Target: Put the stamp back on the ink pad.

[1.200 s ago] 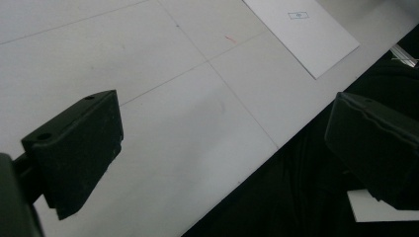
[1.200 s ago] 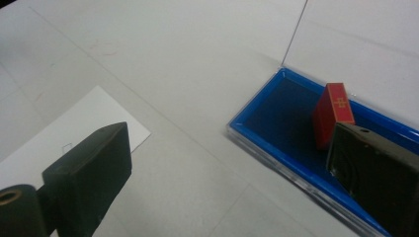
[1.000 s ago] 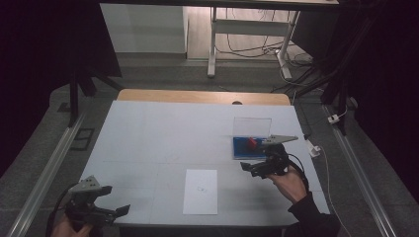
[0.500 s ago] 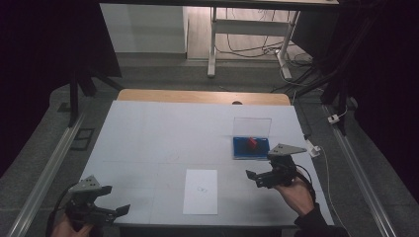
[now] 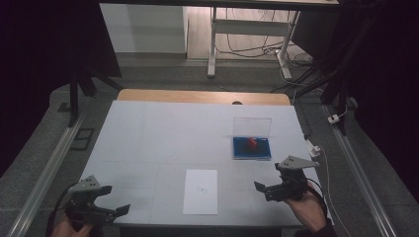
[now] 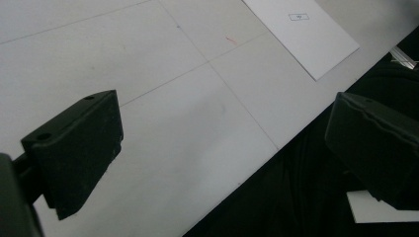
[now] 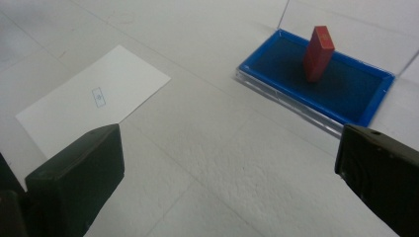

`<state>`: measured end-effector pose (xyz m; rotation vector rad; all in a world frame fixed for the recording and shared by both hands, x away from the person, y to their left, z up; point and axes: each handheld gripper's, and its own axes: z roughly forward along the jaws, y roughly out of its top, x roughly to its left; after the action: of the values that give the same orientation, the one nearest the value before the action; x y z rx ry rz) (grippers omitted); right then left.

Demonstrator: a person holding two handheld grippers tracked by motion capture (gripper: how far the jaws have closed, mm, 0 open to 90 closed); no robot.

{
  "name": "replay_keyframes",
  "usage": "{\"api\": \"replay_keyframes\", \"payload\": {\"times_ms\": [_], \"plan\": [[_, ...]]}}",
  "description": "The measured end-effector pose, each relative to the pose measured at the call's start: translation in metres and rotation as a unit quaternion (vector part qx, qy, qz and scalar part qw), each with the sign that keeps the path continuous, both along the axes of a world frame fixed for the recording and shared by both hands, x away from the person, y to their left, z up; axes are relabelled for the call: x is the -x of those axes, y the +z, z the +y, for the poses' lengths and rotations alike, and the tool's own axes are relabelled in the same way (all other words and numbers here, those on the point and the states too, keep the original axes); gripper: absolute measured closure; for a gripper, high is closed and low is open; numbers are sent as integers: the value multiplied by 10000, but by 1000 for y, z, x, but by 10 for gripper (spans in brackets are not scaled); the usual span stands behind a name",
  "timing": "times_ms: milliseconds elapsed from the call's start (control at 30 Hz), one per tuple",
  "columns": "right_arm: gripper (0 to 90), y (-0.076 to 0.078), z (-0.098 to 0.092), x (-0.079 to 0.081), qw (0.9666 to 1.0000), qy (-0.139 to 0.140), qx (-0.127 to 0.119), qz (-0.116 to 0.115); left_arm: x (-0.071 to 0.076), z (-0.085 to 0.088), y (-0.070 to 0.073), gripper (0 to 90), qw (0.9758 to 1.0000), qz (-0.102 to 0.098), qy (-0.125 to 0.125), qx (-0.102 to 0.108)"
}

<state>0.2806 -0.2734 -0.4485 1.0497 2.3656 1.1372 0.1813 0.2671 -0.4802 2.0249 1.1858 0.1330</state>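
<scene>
Red stamp (image 7: pixel 318 53) stands upright in the blue ink pad tray (image 7: pixel 368 102), clear lid raised. Right gripper (image 5: pixel 276 189) released, empty, near the tray's front. Left gripper (image 5: pixel 106 213) released, well apart from the tray.

Red block (image 7: pixel 318 53) on a blue pad (image 7: pixel 346 91) — white sheet (image 7: pixel 94 98) with a small printed mark — pale grey table (image 5: pixel 163 133)

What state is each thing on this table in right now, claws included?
Red stamp: standing tilted on the ink pad, nothing gripping it.
Blue ink pad: open, clear lid raised behind it.
Paper sheet: flat on the table, a small printed mark on it.
Left claw: open, holding nothing.
Right claw: open, holding nothing, short of the ink pad.
</scene>
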Motion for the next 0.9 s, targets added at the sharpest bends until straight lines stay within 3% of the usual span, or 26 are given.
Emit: {"api": "replay_keyframes", "payload": {"times_ms": [467, 900], "plan": [[0, 0, -32, 27, 9989, -461, -70, -37, 0, 0, 0, 18, 10000, -7, 6, 11], [0, -4, -57, 51, 9965, -807, -69, 192, 0, 1, 0, 16, 10000, -34, 31, 6]]}}
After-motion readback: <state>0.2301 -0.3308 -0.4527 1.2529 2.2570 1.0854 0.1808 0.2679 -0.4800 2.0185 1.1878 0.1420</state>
